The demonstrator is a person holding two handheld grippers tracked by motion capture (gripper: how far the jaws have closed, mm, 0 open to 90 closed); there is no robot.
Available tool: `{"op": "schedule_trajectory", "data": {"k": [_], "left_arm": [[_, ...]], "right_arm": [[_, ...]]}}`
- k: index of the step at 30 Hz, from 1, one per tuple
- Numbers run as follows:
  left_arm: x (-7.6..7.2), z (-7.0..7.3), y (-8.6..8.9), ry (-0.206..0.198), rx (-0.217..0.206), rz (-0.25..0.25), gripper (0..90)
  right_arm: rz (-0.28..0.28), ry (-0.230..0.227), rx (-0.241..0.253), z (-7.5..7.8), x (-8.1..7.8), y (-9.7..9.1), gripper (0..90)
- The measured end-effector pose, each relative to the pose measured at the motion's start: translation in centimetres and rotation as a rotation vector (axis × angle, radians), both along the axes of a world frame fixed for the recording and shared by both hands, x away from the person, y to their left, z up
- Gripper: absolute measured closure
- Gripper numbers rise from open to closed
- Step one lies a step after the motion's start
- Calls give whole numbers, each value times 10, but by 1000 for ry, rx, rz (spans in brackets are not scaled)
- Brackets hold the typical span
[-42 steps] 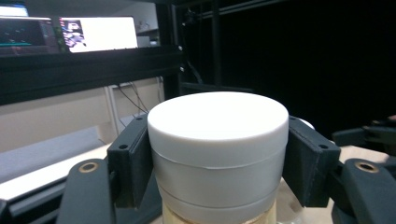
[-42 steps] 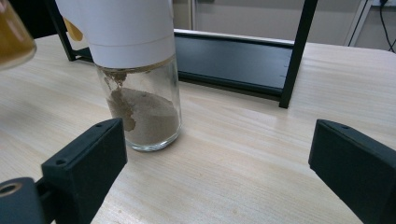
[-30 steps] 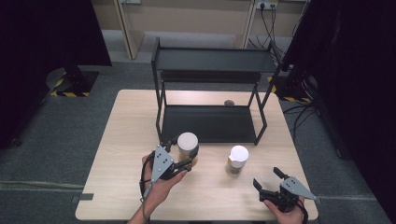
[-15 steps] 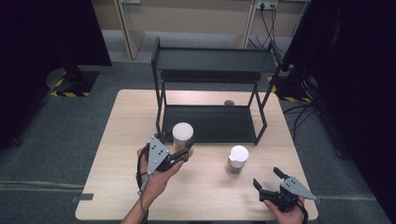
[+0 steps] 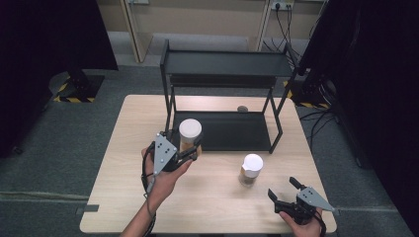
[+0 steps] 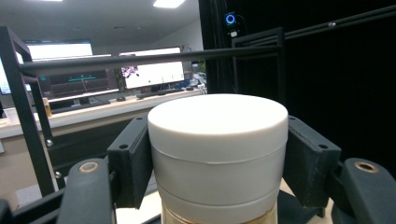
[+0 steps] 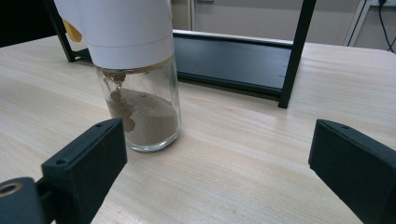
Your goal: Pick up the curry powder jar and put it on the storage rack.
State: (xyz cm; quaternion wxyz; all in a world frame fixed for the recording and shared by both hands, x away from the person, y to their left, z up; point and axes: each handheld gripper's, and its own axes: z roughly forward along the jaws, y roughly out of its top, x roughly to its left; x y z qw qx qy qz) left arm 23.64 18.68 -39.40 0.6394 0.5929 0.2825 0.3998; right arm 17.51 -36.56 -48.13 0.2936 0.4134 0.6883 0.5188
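My left gripper [image 5: 190,148] is shut on a white-lidded glass jar [image 5: 189,134], held up at the front left corner of the black two-tier rack [image 5: 225,69]. In the left gripper view the jar's white lid [image 6: 217,135] sits clamped between both black pads [image 6: 132,161]. A second white-lidded jar [image 5: 251,170] with brown powder stands on the table in front of the rack's right half; the right gripper view shows this second jar [image 7: 140,88] close ahead at left. My right gripper [image 5: 285,191] stays open near the table's front right edge, apart from that jar.
The wooden table [image 5: 123,197] carries the rack, whose lower shelf [image 5: 232,131] is a bare black tray. A small dark round object [image 5: 242,108] lies behind the rack. Black curtains and cables stand around the table.
My left gripper has carried its jar up and away from me, toward the rack's front left corner. The right gripper and the second jar have stayed put.
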Motion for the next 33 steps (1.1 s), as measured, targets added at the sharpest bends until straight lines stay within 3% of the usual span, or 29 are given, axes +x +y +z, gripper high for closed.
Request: {"op": "schedule_trajectory", "data": {"k": [33], "left_arm": [[28,36,-1,-54,-24,60,335]], "right_arm": [[-2,-5,4,-1,-1,0,47]]}}
